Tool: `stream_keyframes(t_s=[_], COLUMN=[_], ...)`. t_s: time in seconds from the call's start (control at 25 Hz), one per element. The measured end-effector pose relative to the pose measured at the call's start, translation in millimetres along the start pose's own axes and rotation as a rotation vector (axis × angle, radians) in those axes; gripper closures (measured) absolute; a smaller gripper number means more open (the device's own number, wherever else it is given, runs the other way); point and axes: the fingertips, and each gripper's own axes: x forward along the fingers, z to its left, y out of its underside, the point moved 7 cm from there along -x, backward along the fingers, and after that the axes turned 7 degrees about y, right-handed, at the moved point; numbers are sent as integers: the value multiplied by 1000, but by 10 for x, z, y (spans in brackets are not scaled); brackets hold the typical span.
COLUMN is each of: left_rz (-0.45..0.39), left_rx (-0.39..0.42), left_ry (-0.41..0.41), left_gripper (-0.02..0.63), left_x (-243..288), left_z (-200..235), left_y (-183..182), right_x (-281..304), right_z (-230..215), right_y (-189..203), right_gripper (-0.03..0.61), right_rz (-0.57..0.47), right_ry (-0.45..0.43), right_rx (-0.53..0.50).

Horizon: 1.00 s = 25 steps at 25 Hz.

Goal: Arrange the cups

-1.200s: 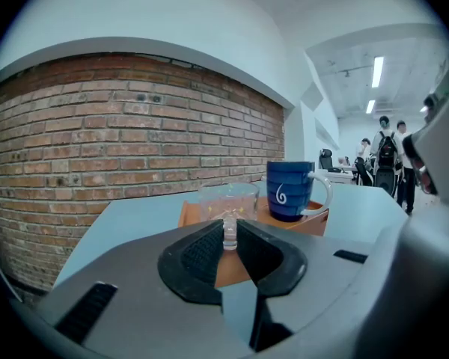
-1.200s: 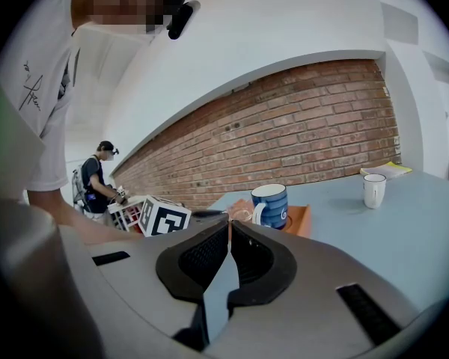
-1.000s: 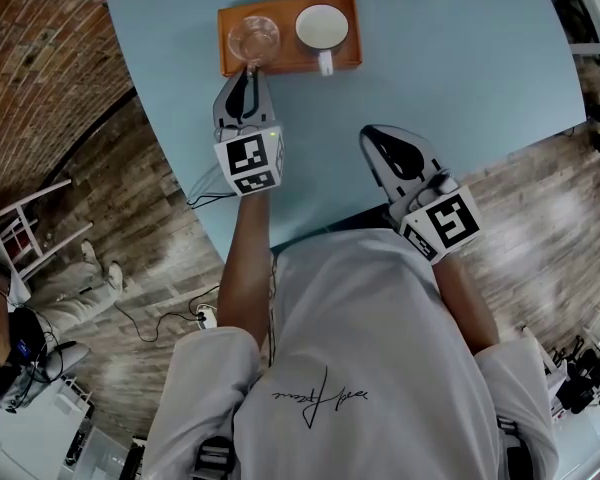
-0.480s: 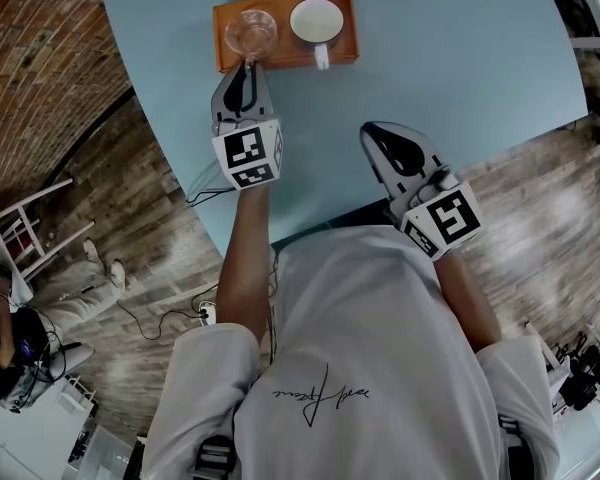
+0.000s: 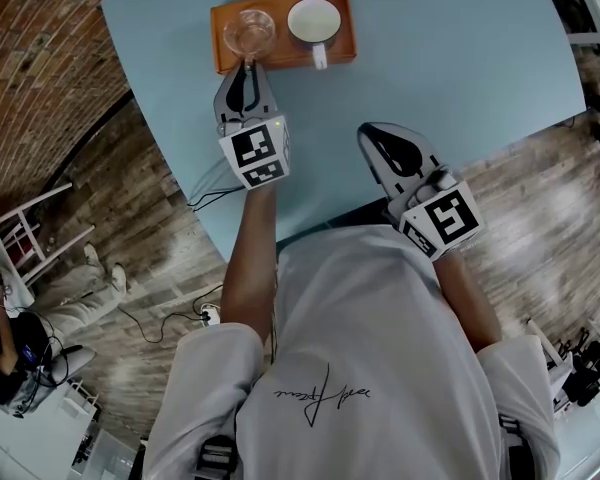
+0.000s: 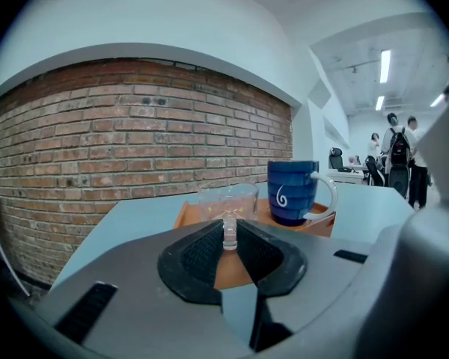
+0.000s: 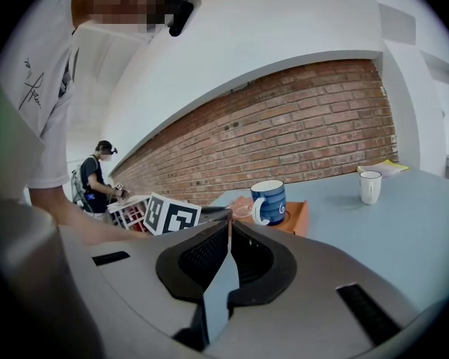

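Left tongs (image 6: 229, 229) were narrow, apparently pinching the clear handle of the glass cup (image 5: 250, 31). The cup stood straight ahead of them at the tray's (image 5: 283, 60) left end. Mug (image 5: 314, 20) stood at the tray's right end. Right tongs (image 5: 377, 134) were closed and empty, well short of the tray on the bench (image 5: 460, 78).

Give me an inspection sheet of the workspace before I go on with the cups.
Surface: light blue table, carrying an orange tray.
Job's things: clear glass cup and blue mug stand upright side by side on the tray.
Clutter: one white mug near the table's far edge.
Grippers: left gripper shut on the glass cup's handle; right gripper shut, empty, over the table's near part.
Cables: a dark cable lies on the wooden floor, left of the table.
Surroundings: brick wall; people standing far off.
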Motion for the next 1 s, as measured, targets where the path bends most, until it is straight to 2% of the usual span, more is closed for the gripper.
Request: stream_keyframes(t_s=[0.4, 0.64, 1.0], left_rz=[3, -2, -2], left_rx=[-13, -17, 17], left_ry=[-88, -78, -40], left_gripper=[558, 557, 541], left_x=[4, -2, -1], left_z=[-89, -87, -101], left_y=[-26, -26, -42], right_x=[-13, -21, -40], right_z=[-23, -26, -31], right_y=[8, 9, 14], right_gripper=[549, 549, 549], right_rz=[3, 2, -1], right_ry=[9, 13, 19], right_rx=[2, 3, 8])
